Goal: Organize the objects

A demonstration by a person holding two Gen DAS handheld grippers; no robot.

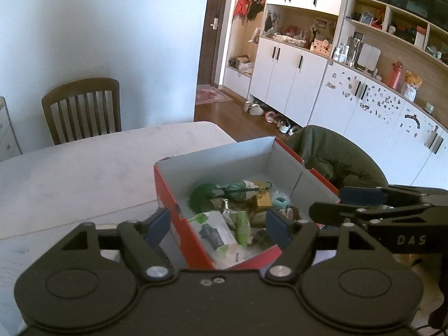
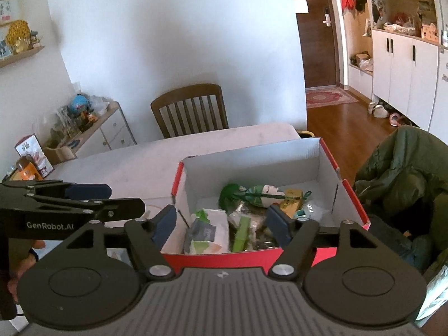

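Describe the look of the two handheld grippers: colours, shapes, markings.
Both are matte black with two round discs at the base, silver pivot bolts and angular linkage arms with triangular cut-outs, ending in dark blue finger pads. The left gripper carries white "GenRobot.AI" lettering on its side, seen from the right wrist view. The right gripper has a ribbed grey top plate, and white letters "DAS" show on its side.

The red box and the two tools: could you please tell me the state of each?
Red box: lid off, upright on the table, partly filled with jumbled items.
Left tool: open, empty, at the box's near corner.
Right tool: open, empty, at the box's near wall.
Wipes pack: lying inside the box.
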